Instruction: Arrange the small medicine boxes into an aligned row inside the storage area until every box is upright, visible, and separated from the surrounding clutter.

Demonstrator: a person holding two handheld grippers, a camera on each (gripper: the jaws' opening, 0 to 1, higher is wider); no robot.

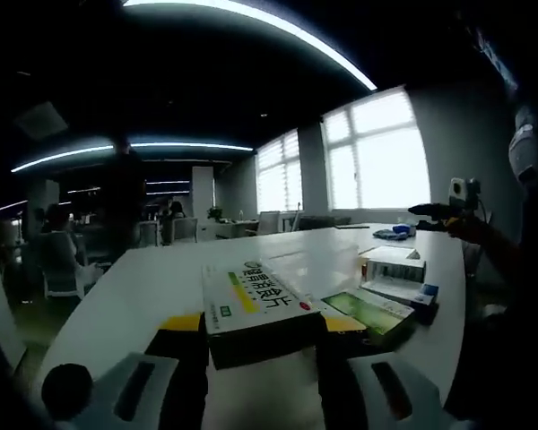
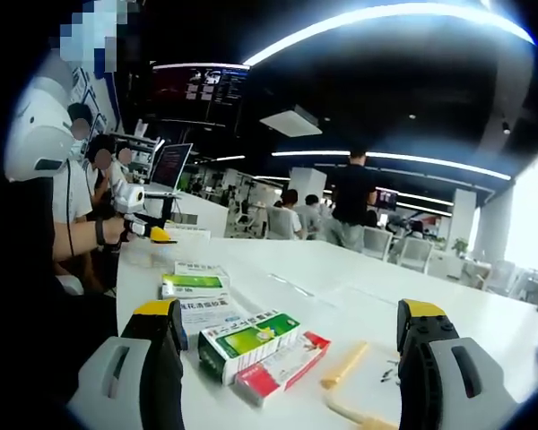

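The left tool (image 1: 260, 345) is clamped on a white medicine box with a green and yellow stripe (image 1: 251, 300), held just above the white tabletop (image 1: 161, 278). Three more medicine boxes (image 1: 390, 287) lie near the tabletop's right edge. The right tool (image 2: 291, 336) stands with jaws wide apart over a green-and-white box (image 2: 247, 340) touching a red-and-white box (image 2: 282, 367), with a yellow strip (image 2: 345, 363) beside them.
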